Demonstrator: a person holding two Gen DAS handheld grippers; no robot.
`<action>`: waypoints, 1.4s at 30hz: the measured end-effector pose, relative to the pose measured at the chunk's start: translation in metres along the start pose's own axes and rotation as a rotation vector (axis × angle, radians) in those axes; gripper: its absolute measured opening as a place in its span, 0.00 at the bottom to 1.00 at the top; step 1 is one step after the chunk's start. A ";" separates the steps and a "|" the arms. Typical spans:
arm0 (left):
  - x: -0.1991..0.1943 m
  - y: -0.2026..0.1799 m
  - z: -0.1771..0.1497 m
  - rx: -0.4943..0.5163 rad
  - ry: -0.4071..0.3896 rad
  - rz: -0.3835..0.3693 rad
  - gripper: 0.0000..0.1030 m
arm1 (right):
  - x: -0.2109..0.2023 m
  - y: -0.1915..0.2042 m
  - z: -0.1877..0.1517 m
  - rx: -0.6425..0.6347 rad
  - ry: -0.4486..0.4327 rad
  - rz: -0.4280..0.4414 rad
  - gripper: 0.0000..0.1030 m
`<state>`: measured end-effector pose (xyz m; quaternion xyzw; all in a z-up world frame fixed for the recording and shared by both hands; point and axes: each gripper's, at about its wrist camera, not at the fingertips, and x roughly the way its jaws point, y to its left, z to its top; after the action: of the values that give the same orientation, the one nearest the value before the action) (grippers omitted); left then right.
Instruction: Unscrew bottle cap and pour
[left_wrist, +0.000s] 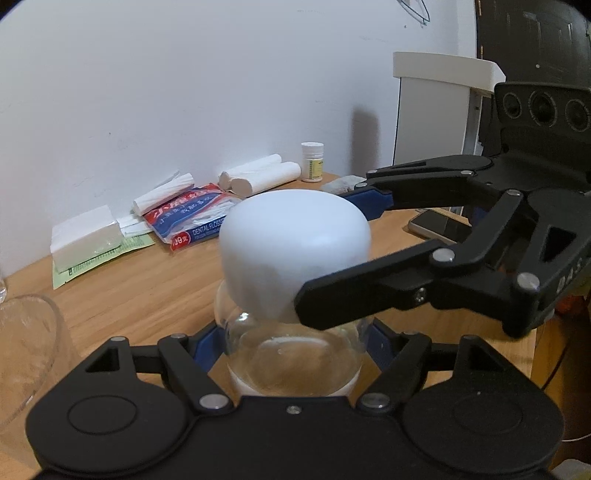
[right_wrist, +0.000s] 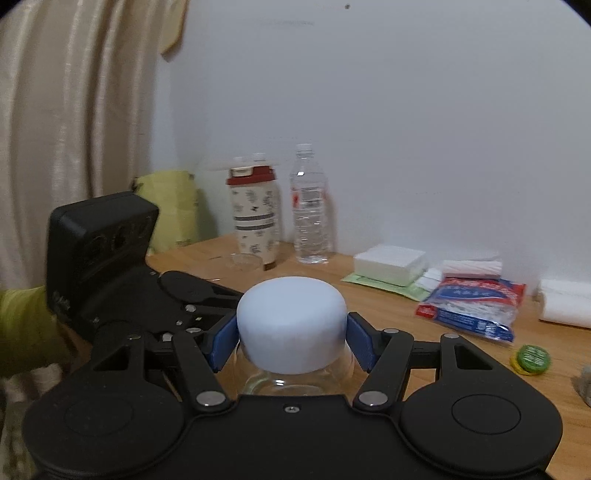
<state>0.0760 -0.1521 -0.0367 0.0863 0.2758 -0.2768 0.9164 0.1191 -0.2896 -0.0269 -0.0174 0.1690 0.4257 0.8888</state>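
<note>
A clear glass bottle (left_wrist: 291, 354) with a big white domed cap (left_wrist: 295, 243) stands on the wooden table. My left gripper (left_wrist: 291, 347) is shut on the bottle's glass body, its blue pads against both sides. My right gripper (right_wrist: 291, 339) is shut on the white cap (right_wrist: 291, 321), its blue pads pressed to the cap's left and right. In the left wrist view the right gripper (left_wrist: 332, 254) reaches in from the right, with its fingers around the cap. In the right wrist view the bottle's glass shoulder (right_wrist: 295, 384) shows under the cap. The cap looks slightly blurred.
An empty clear glass (left_wrist: 26, 350) stands at the left. A plastic water bottle (right_wrist: 310, 206), patterned tumbler (right_wrist: 255, 218), tissue packs (right_wrist: 391, 264), dental floss bag (left_wrist: 192, 218), paper rolls (left_wrist: 258, 175), pill bottle (left_wrist: 313, 162) and a phone (left_wrist: 439, 225) line the table by the wall.
</note>
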 end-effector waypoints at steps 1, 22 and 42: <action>0.000 0.000 0.000 -0.003 -0.001 0.001 0.76 | 0.000 0.000 0.000 -0.005 0.001 0.005 0.66; 0.001 0.000 -0.002 0.010 -0.016 -0.006 0.76 | 0.011 0.023 0.006 0.011 -0.026 -0.135 0.67; 0.002 0.010 -0.003 0.084 0.001 -0.125 0.76 | 0.006 -0.019 0.003 -0.093 -0.021 0.198 0.67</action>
<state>0.0816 -0.1436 -0.0402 0.1075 0.2691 -0.3449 0.8928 0.1380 -0.2964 -0.0282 -0.0376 0.1407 0.5190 0.8423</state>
